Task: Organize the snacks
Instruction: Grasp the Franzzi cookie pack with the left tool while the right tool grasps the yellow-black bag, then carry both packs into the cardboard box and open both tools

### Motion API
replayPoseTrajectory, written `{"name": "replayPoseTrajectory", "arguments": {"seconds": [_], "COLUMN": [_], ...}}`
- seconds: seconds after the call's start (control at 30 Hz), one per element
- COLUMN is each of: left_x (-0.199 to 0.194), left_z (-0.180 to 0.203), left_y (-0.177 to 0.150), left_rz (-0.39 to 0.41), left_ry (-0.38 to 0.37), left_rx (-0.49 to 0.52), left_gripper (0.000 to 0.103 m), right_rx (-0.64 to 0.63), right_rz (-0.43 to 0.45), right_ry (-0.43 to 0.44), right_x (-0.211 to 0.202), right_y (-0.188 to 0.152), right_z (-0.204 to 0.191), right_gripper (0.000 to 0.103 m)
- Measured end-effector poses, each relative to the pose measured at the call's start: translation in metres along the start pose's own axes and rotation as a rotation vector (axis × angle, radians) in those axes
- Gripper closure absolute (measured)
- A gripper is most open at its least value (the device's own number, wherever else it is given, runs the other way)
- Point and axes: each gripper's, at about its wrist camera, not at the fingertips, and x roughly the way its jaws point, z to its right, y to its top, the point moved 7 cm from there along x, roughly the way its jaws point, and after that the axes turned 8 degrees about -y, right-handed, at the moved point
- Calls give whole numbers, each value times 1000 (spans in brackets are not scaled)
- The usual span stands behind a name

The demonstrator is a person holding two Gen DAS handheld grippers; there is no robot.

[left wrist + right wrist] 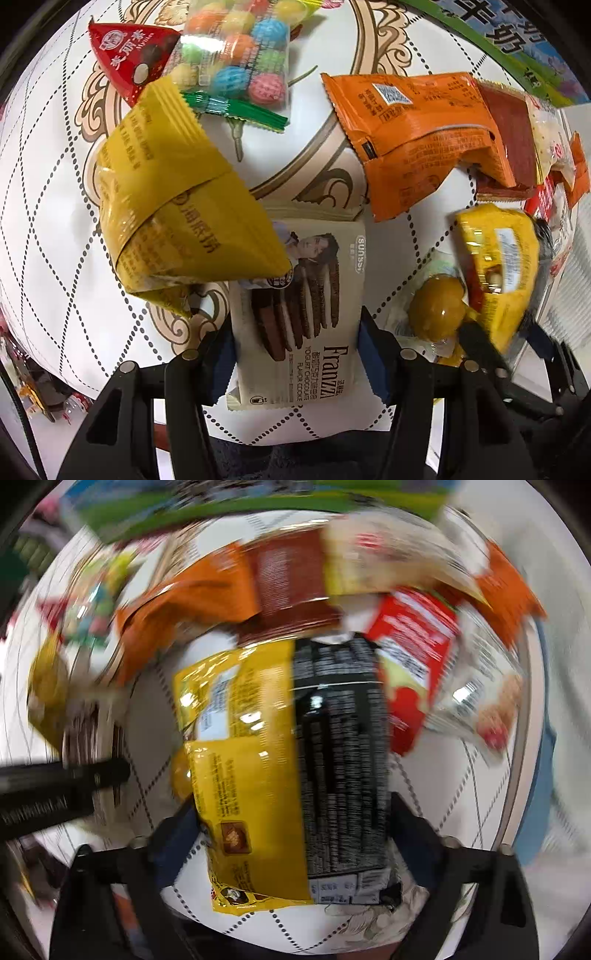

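My left gripper (295, 339) is shut on a cream Franzzi cookie packet (299, 310), held above the white patterned table (48, 184). My right gripper (291, 819) is shut on a yellow and black snack bag (295, 760); that bag also shows at the right in the left wrist view (498, 266). A yellow triangular packet (173, 206) lies just left of the cookie packet. An orange packet (417, 129), a red triangular packet (125, 48) and a bag of coloured candy balls (236, 55) lie further off.
A brown packet (291, 579), a red packet (413, 657), a pale packet (388, 561) and an orange one (506, 587) are piled beyond the right gripper. A green and blue box (517, 40) stands at the back. A wrapped yellow ball (436, 310) lies at the right.
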Motion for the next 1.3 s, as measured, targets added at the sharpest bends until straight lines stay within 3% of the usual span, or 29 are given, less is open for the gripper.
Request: {"name": "replayPoseTrajectory", "arguments": {"seconds": [0.17, 0.23, 0.43, 0.63, 0.83, 1.13, 1.3], "left_x": [29, 35, 53, 35, 15, -51, -121], "left_z": [12, 15, 29, 44, 49, 51, 69], "left_y": [4, 9, 7, -13, -34, -48, -8], "left_rz": [-10, -16, -12, 29, 70, 124, 213], "left_ry": [18, 25, 54, 51, 8, -139, -230], "left_rx": [34, 42, 74, 97, 140, 175, 195], "left_gripper": [45, 45, 45, 47, 49, 49, 49], "right_rx": [200, 217, 190, 170, 177, 246, 262], "right_rz": [-199, -216, -194, -153, -108, -2, 89], "right_ry": [158, 174, 121, 71, 48, 136, 228], "right_x": [6, 9, 19, 24, -1, -67, -123], "right_y": [-19, -23, -24, -26, -45, -52, -6], "right_z": [13, 12, 1, -26, -36, -42, -29], "right_gripper": [14, 13, 11, 15, 15, 15, 15]}}
